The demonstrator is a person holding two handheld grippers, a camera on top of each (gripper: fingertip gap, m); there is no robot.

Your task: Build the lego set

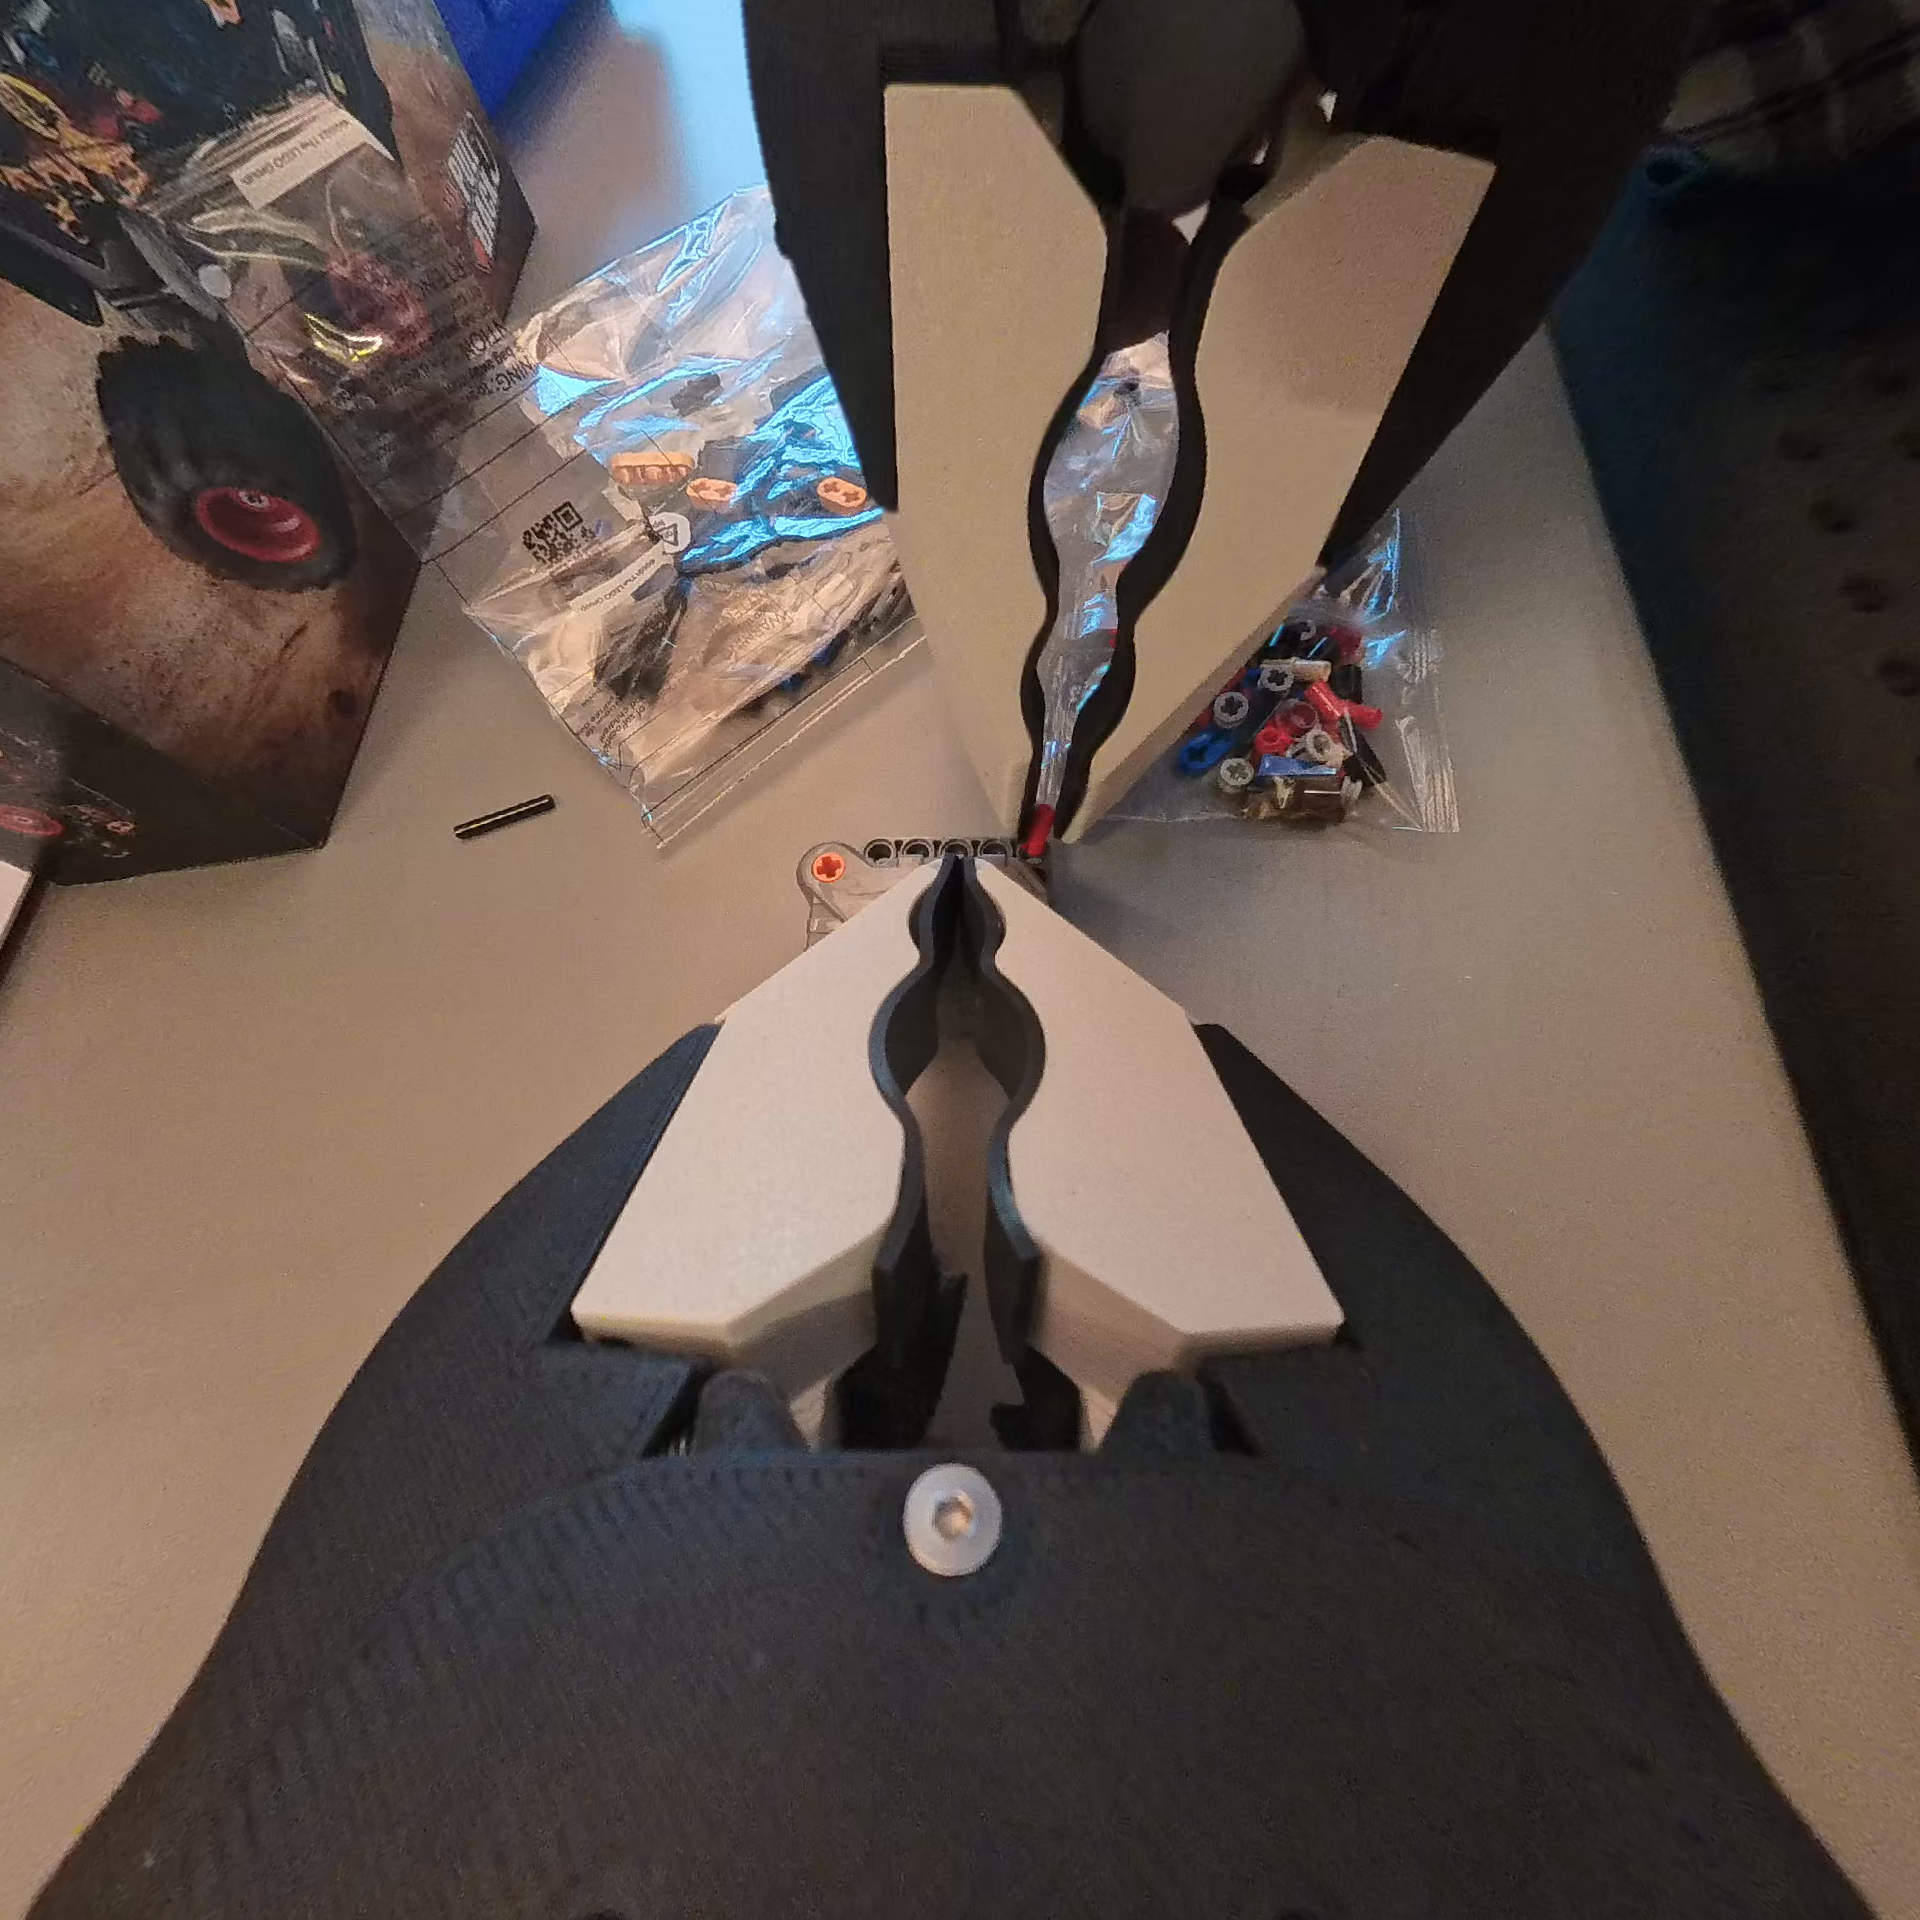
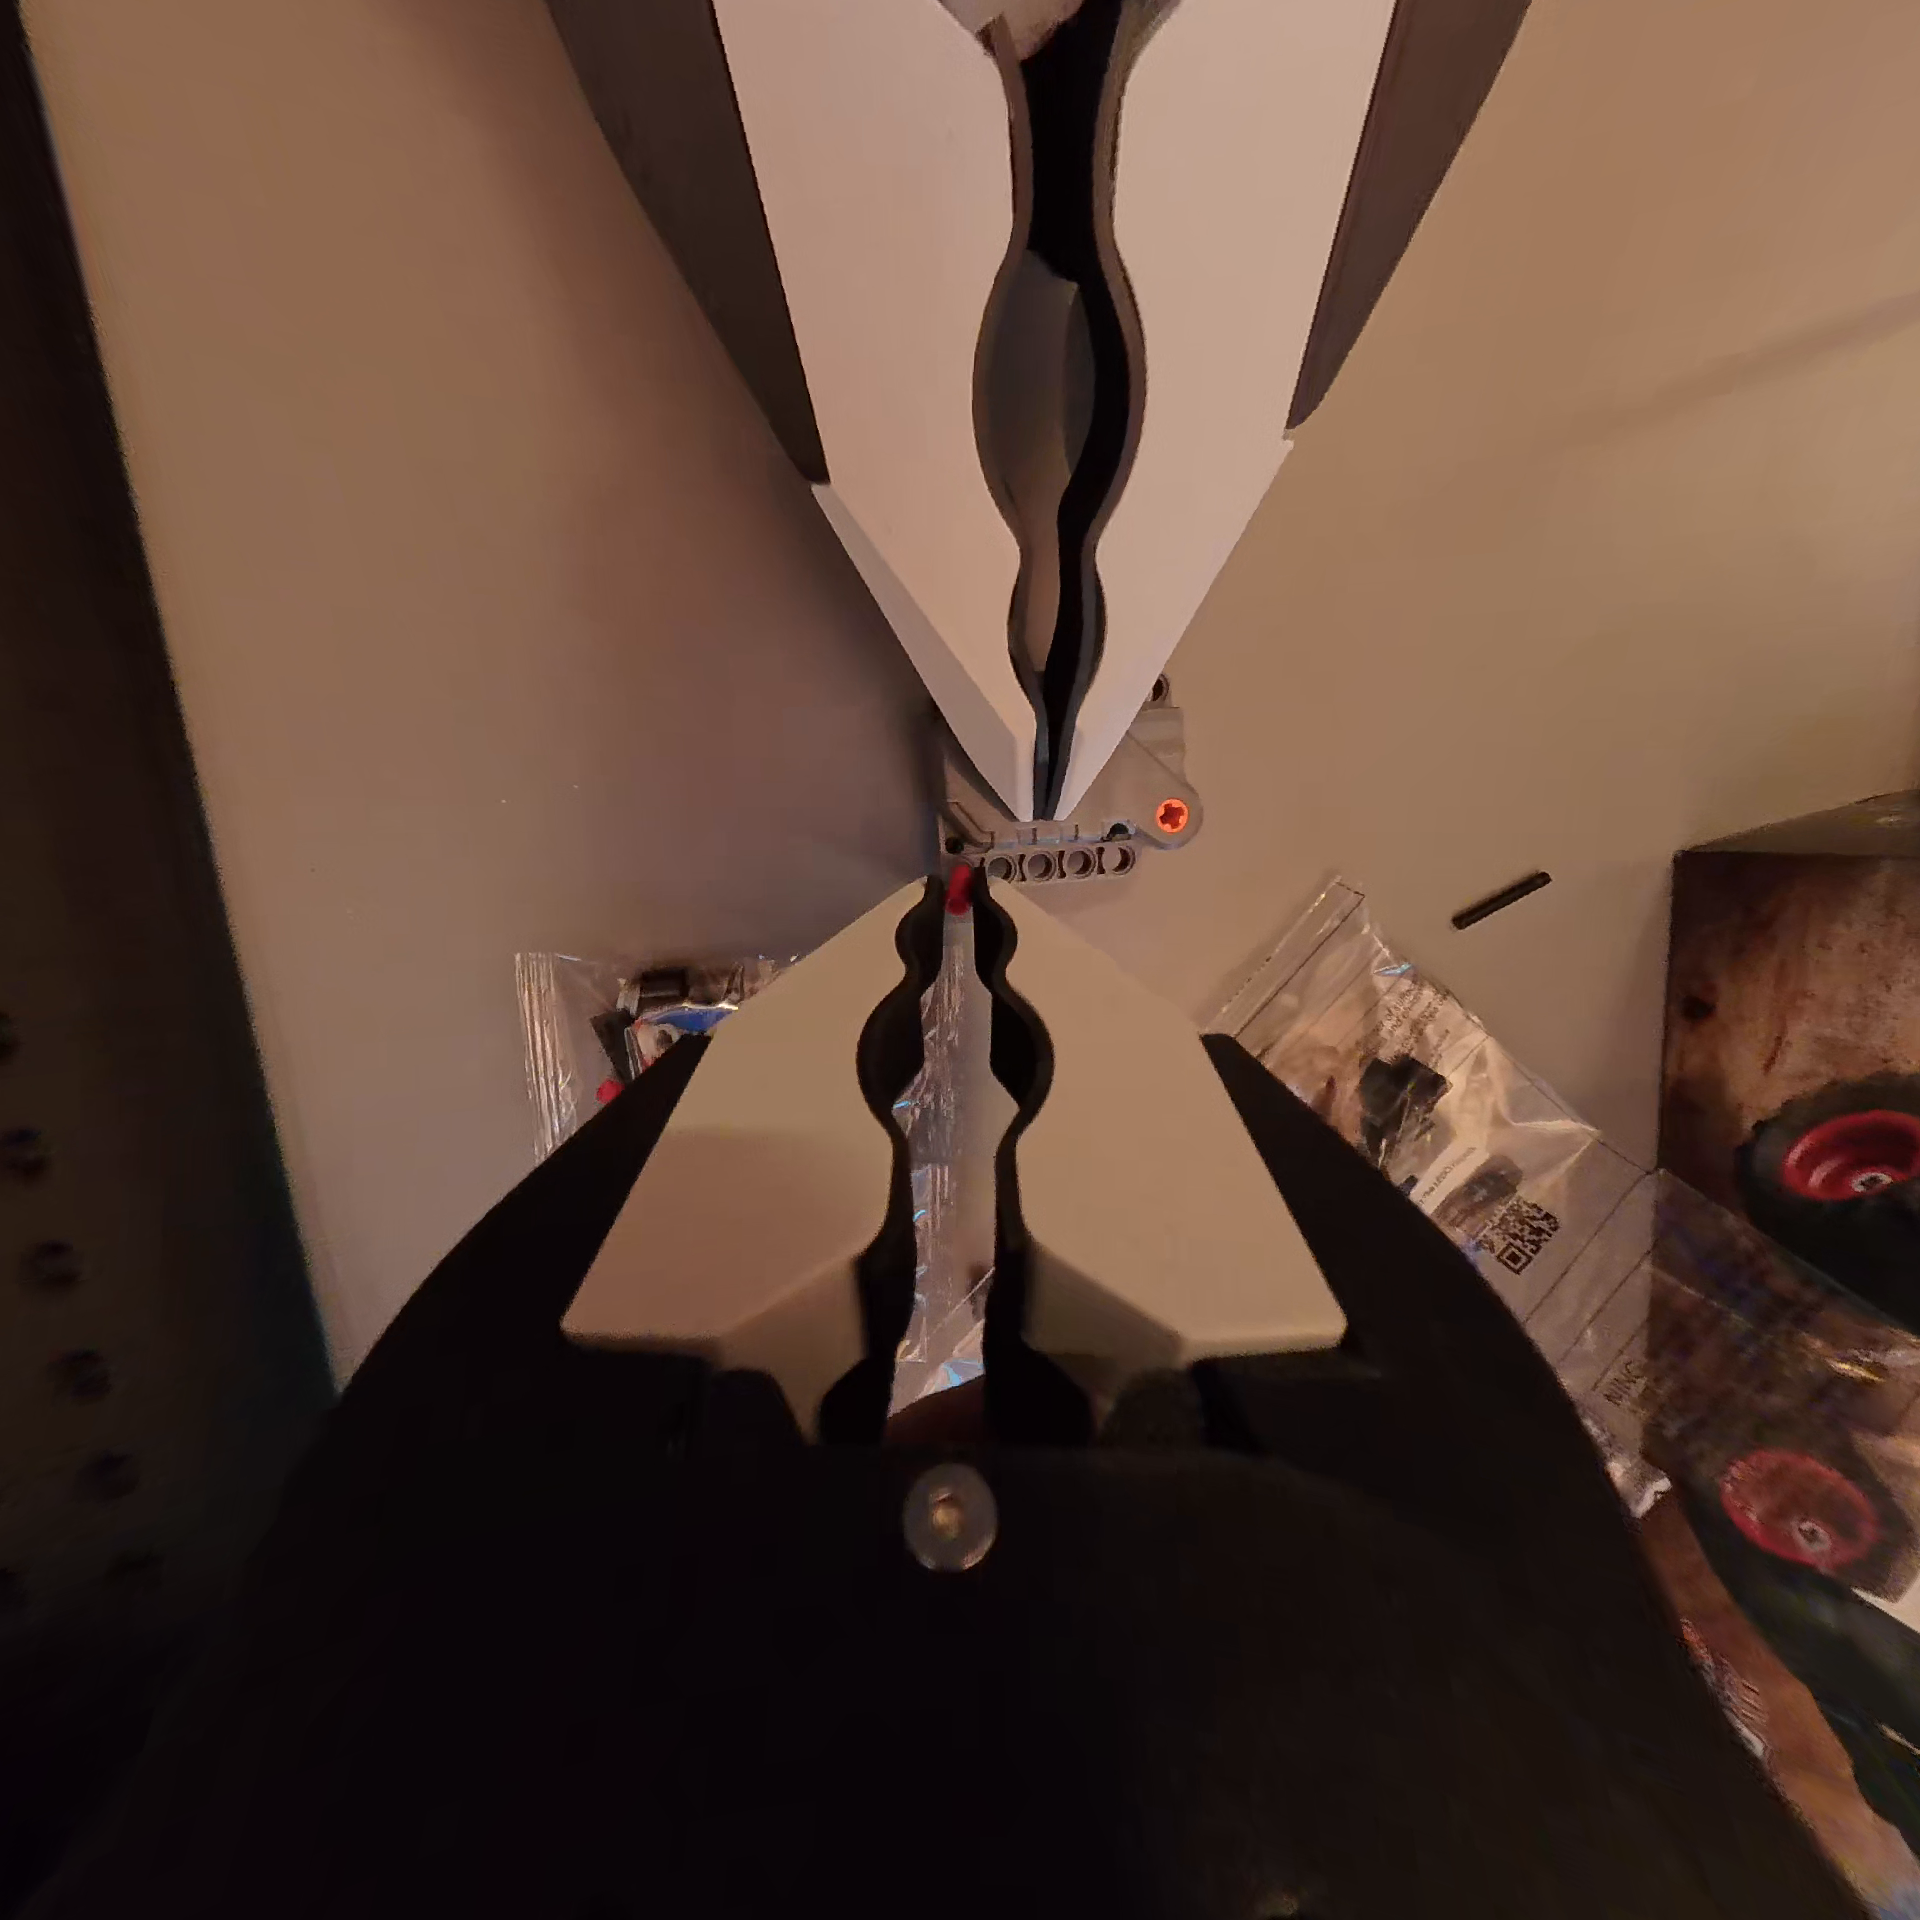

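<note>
Red pin (image 2: 958, 891) sits pinched at the very tip of right gripper (image 2: 961, 896), fingers nearly closed on it. In right wrist view it's just below the left end of the grey beam (image 2: 1049, 862), close to the end hole but not clearly seated; can't tell if touching.

Beam's long axis runs left-right across frame centre, row of holes facing the right gripper. Pin axis approx along the fingers, so pointing up-frame at the beam face.

Left gripper (image 1: 958, 878) comes in from the opposite side, fingers closed down on the grey assembly (image 1: 831, 883) w/ orange axle end, tips against the beam's back, bracing it on the table (image 1: 260, 1039).

Judgement: next move = short push up-frame; pin looks slightly left of the hole, may need a nudge right.

Parts bags (image 1: 1309, 717), loose black axle (image 1: 504, 816) and box (image 1: 208, 416) well apart, not in play.
</note>
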